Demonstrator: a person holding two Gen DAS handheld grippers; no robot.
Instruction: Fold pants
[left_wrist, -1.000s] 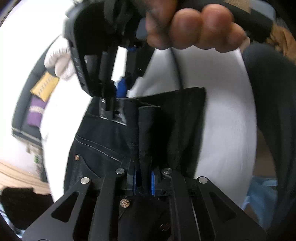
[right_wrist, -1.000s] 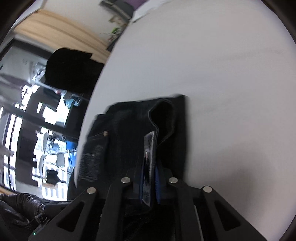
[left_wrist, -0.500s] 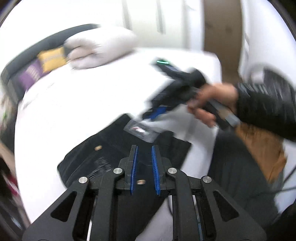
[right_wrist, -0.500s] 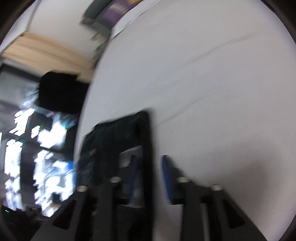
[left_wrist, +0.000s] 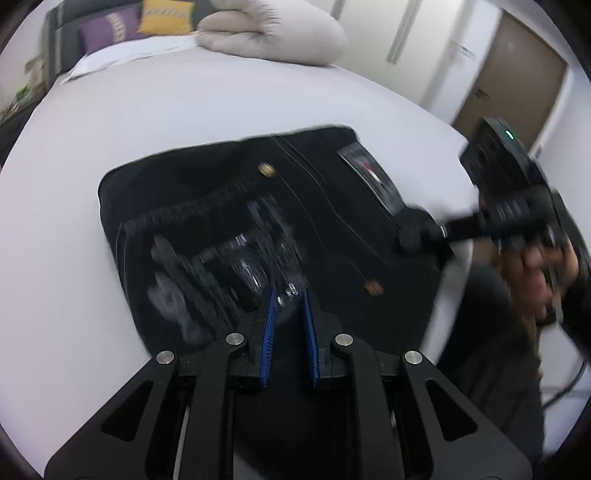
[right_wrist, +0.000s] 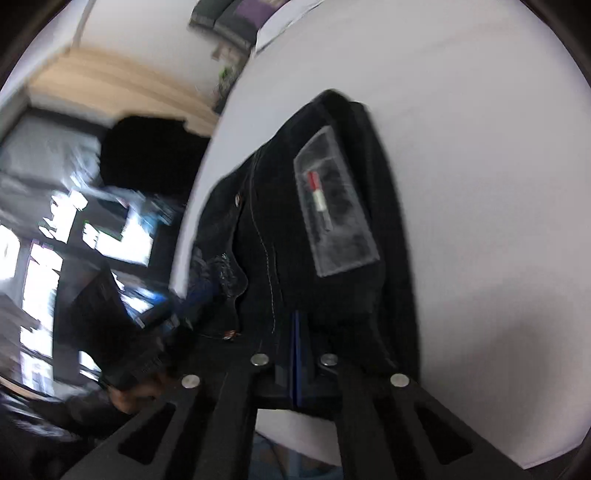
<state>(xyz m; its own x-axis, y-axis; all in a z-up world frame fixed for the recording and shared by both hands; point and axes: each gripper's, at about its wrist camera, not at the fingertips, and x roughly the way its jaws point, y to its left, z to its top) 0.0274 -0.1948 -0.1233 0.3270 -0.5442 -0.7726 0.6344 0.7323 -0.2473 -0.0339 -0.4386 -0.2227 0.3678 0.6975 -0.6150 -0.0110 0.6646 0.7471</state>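
The black pants (left_wrist: 229, 206) lie folded into a compact stack on the white bed (left_wrist: 110, 122), with a clear tag (left_wrist: 373, 177) and printed lettering on top. My left gripper (left_wrist: 288, 306) hovers over the near edge of the stack, its blue pads a small gap apart, nothing between them. My right gripper (right_wrist: 297, 325) has its pads pressed together at the pants' near edge (right_wrist: 332, 295); whether cloth is pinched between them is unclear. The right gripper also shows in the left wrist view (left_wrist: 417, 236), at the right edge of the stack.
A rolled beige duvet (left_wrist: 273, 33) and purple and yellow cushions (left_wrist: 110, 26) lie at the bed's head. A brown door (left_wrist: 517, 74) stands at the right. A dark shape (right_wrist: 144, 147) sits beyond the bed's left edge.
Both grippers let go of the folded cloth and pulled back. The pants now lie flat on the bed. The right gripper opened, then shut again at the stack's near edge.
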